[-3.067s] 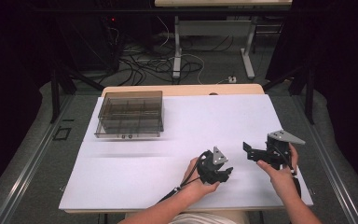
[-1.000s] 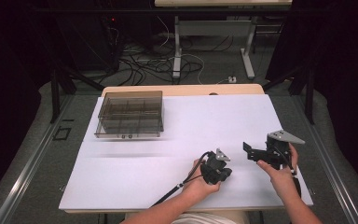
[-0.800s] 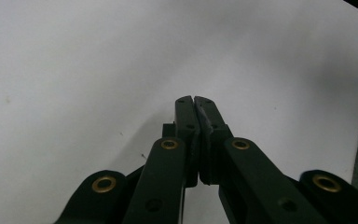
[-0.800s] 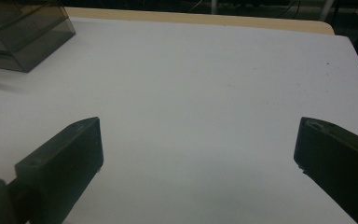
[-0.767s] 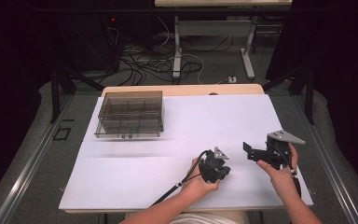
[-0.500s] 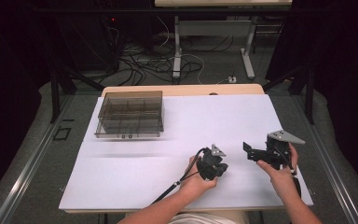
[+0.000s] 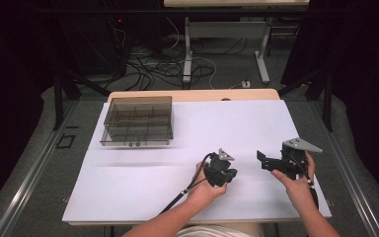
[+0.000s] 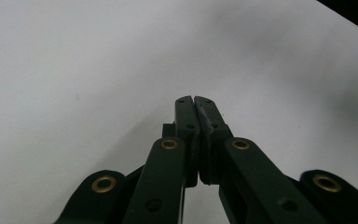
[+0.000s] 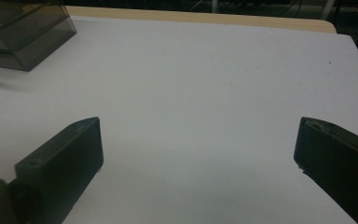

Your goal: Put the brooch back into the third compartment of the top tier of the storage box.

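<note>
High view shows both grippers well apart from the compartment box (image 7: 137, 120) on the tabletop (image 7: 227, 123). Left gripper (image 8: 195, 100) is clamped on nothing, right gripper (image 9: 198, 154) gapes empty. Reaching across with closed jaws could knock the box.

Left gripper (image 8: 195, 100) jaws pressed together, seemingly empty, over the white table (image 8: 74, 70)
</note>
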The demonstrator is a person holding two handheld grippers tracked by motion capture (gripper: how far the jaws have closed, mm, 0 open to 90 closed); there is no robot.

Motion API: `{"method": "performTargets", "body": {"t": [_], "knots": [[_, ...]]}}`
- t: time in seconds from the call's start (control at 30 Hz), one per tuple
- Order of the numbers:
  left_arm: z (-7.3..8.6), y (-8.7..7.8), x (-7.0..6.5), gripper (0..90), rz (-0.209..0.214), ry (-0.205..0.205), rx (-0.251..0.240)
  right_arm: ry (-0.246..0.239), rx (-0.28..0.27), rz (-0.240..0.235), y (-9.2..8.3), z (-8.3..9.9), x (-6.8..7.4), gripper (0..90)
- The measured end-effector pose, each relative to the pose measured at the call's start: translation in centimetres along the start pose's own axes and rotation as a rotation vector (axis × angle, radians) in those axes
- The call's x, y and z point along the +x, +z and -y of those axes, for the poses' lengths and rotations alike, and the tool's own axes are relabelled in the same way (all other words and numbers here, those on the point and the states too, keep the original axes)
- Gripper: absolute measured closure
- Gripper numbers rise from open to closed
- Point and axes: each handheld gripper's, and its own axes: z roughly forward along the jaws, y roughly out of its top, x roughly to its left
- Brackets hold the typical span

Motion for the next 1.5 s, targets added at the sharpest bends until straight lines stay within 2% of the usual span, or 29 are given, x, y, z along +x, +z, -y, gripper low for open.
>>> {"method": "performTargets", "body": {"t": [0.2, 0.4, 0.73, 0.83, 0.87, 0.9, 1.2, 1.27, 1.37, 1.5], "knots": [[-0.2, -0.4, 0.4, 89.4, -0.005, -0.002, 0.008, 0.004, 0.004, -0.005, 0.0, 0.0, 0.0, 0.9], [-0.2, -0.9, 0.9, 89.4, -0.01, -0.022, 0.0, 0.006, -0.001, -0.004, 0.0, 0.0, 0.0, 0.9], [-0.5, -2.3, 2.0, 89.4, -0.025, -0.061, -0.034, 0.004, 0.002, -0.001, -0.1, 0.0, 0.0, 0.9], [-0.7, -2.9, 2.4, 89.4, -0.029, -0.059, -0.036, 0.003, -0.001, 0.0, -0.1, 0.0, 0.0, 0.9], [-0.7, -3.0, 2.3, 89.4, -0.027, -0.074, -0.047, 0.004, -0.002, 0.002, -0.1, 0.0, 0.0, 0.9], [-0.7, -3.1, 2.5, 89.3, -0.029, -0.062, -0.049, 0.004, -0.002, 0.001, -0.1, 0.0, 0.0, 0.9], [-0.8, -4.6, 3.6, 89.4, -0.045, -0.079, -0.077, 0.006, -0.001, -0.002, -0.2, -0.1, 0.0, 0.9], [-0.8, -4.9, 3.7, 89.4, -0.05, -0.101, -0.092, 0.01, -0.002, -0.001, -0.2, -0.1, 0.0, 0.9], [-0.8, -5.5, 4.2, 89.4, -0.056, -0.094, -0.095, 0.009, -0.001, 0.0, -0.2, 0.0, 0.0, 0.9], [-0.8, -6.2, 4.6, 89.4, -0.065, -0.109, -0.113, 0.011, 0.0, 0.0, -0.2, 0.0, 0.0, 0.9]]}}
